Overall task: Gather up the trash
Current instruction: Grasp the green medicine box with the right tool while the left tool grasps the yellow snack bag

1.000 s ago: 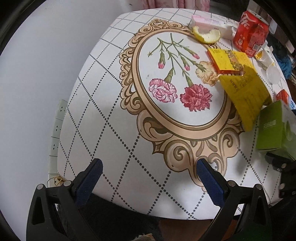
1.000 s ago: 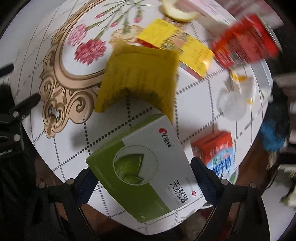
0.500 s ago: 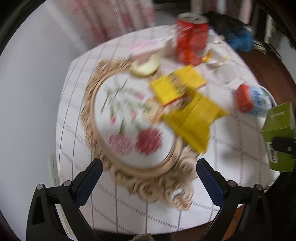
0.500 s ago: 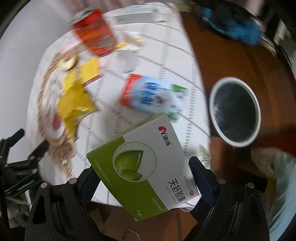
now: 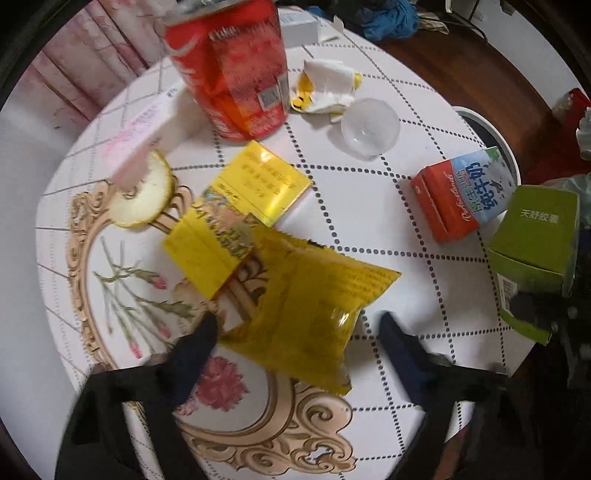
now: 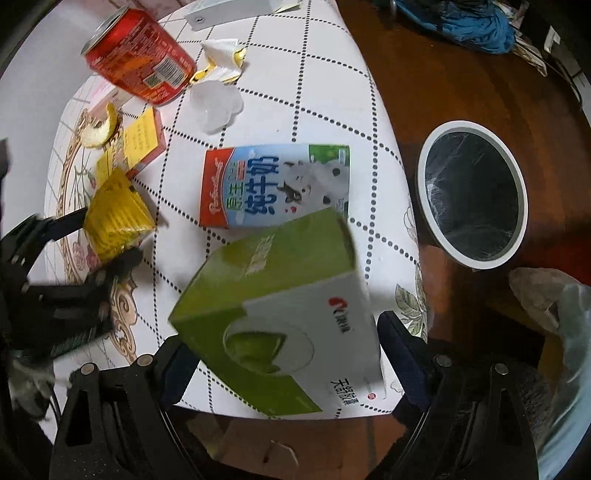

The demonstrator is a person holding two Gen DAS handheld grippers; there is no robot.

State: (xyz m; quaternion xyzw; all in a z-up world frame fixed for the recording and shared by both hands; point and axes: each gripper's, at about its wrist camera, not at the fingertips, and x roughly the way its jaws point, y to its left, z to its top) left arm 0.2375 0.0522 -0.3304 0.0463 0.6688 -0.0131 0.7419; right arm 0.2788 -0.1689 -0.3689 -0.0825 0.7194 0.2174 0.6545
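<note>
My right gripper [image 6: 288, 354] is shut on a green and white box [image 6: 280, 314], held tilted over the table's near edge; the same box [image 5: 535, 251] shows at the right of the left wrist view. A white-rimmed trash bin [image 6: 471, 127] with a dark liner stands on the floor to the right. My left gripper [image 5: 295, 332] is open, its fingers either side of a crumpled yellow bag [image 5: 306, 306] lying on the tablecloth. From the right wrist view that yellow bag [image 6: 114, 218] sits between the left gripper's fingers [image 6: 70, 221].
On the round table [image 5: 369, 229] lie a red can [image 5: 236, 66], a milk carton [image 5: 465, 192], a yellow pack [image 5: 258, 184], a citrus peel [image 5: 144, 195], a crumpled wrapper [image 5: 325, 88], a clear lid [image 5: 369, 127] and a pink box [image 5: 144, 129]. Blue cloth [image 6: 461, 22] lies on the wooden floor.
My left gripper has swung in over the table and now straddles the yellow bag. My right gripper has carried the green box off the table toward the bin, and the box has tilted.
</note>
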